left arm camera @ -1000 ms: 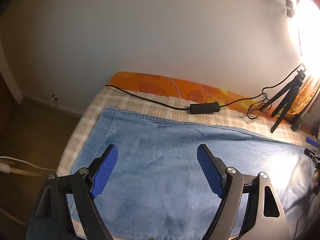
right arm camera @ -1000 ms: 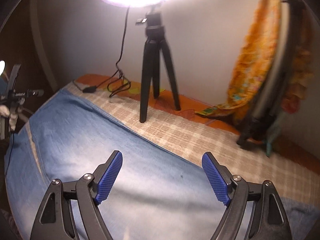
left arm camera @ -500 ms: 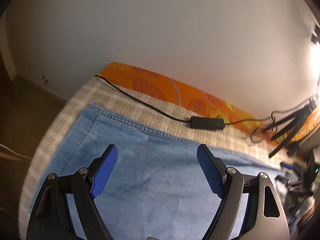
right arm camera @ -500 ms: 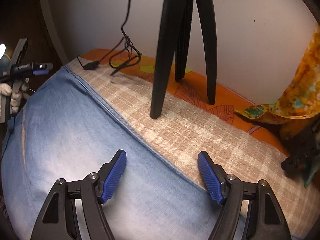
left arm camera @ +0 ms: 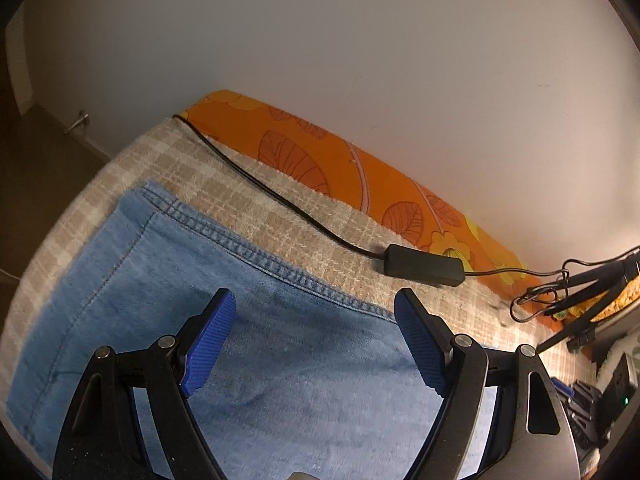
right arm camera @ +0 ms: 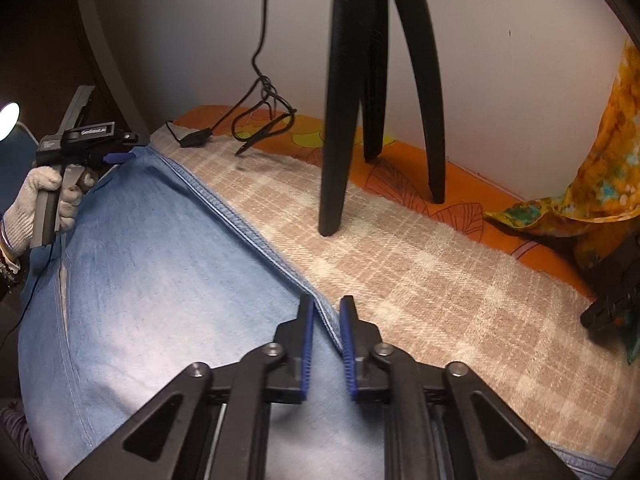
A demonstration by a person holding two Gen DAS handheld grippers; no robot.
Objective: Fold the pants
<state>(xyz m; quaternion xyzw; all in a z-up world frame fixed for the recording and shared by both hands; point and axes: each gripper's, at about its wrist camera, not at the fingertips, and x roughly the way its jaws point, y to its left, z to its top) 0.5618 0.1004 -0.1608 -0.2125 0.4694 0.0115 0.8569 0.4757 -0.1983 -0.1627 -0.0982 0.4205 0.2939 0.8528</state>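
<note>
The blue denim pants (left arm camera: 260, 360) lie flat on a beige checked blanket (left arm camera: 280, 216), which covers an orange leaf-print sheet (left arm camera: 360, 184) running along the white wall.

In the left wrist view, the left gripper (left arm camera: 316, 344) hovers over the pants with its blue-padded fingers spread wide and nothing between them. The stitched far seam of the denim runs diagonally just beyond the fingertips, and the hem corner shows at the far left. Only this view shows the full run of the black cable (left arm camera: 272, 196) across the blanket to its inline control box (left arm camera: 424, 266), which lies near the sheet at the right.

The right wrist view shows what the left one does not: the right gripper (right arm camera: 326, 320) has its fingers drawn nearly together, straddling the far seam edge of the pants (right arm camera: 160, 280). A narrow gap remains between the pads, and the seam fold sits in it; whether the pads press the cloth I cannot tell. Beyond it a black tripod (right arm camera: 360, 100) stands with one foot on the blanket and the others on the sheet. At the far left, a white-gloved hand (right arm camera: 36, 204) holds the left gripper's handle above the denim. A patterned orange cloth (right arm camera: 592, 184) hangs at the far right.
</note>
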